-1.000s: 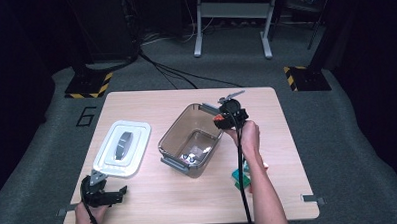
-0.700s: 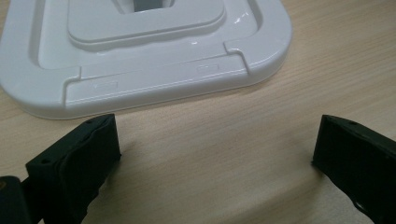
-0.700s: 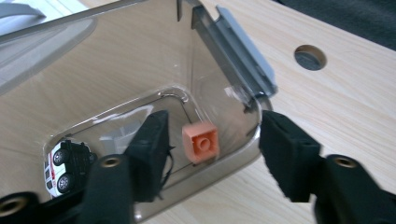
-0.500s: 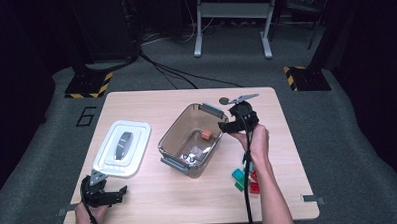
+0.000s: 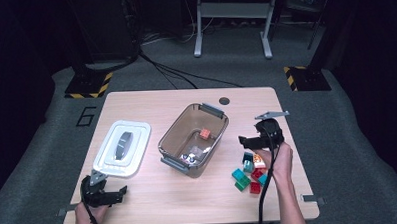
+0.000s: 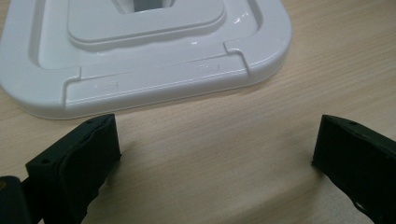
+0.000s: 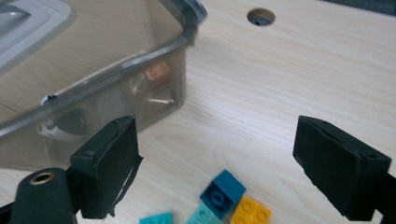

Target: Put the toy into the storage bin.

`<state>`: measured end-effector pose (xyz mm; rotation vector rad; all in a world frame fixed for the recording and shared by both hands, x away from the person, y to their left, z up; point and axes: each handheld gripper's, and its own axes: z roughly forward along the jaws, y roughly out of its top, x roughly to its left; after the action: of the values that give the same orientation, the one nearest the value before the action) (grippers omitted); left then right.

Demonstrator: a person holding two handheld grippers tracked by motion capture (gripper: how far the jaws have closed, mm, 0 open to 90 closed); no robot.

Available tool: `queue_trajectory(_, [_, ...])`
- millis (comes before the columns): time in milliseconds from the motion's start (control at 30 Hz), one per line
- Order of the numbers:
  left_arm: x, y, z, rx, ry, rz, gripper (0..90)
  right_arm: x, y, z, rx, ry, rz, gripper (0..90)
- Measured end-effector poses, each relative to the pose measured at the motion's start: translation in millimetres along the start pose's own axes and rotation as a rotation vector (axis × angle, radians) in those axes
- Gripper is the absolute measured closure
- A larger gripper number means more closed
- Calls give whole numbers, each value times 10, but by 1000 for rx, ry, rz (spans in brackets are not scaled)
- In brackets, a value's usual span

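Observation:
A clear grey bin (image 5: 173,135) stands mid-table, with an orange brick (image 5: 205,134) and a few small parts on its floor. To its right, my right gripper (image 5: 248,143) hovers over a pile of loose bricks (image 5: 248,173). Its jaws have just been opening and nothing is between them. In the right gripper view the gripper (image 7: 217,158) is open above a blue brick (image 7: 223,191) and a yellow-orange one (image 7: 250,212), with the bin (image 7: 93,93) at the left. My left gripper (image 5: 109,192) rests open near the front left edge, just short of the white lid (image 6: 140,70).
The white lid (image 5: 122,147) lies flat left of the bin. A round hole (image 5: 224,100) sits near the table's far edge. Bare wood runs between the bin and the front edge. Dark floor, cables and stands lie beyond the table.
My right gripper has moved from above the bin's far corner to the right and nearer, over the loose bricks, and its jaws have opened. The orange brick now lies in the bin. The left gripper stayed put.

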<state>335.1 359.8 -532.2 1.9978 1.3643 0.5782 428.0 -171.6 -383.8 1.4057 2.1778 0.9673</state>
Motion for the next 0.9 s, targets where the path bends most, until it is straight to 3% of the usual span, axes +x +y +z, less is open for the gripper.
queue_trajectory(233, [3,1,-4,6,-3,3,4,-93,-270,-10,32,-5,42,110])
queue_trajectory(467, [3,1,-4,5,-2,3,4,-160,-533,98,72,-27,89,111])
queue_trajectory(633, [3,1,-4,6,-2,4,4,-207,-730,220,127,-47,125,143])
queue_trajectory(800, [3,1,-4,6,-2,4,4,-264,-875,297,151,-61,161,210])
queue_trajectory(900, [2,1,-4,6,-2,3,4,-308,-929,316,155,-61,157,257])
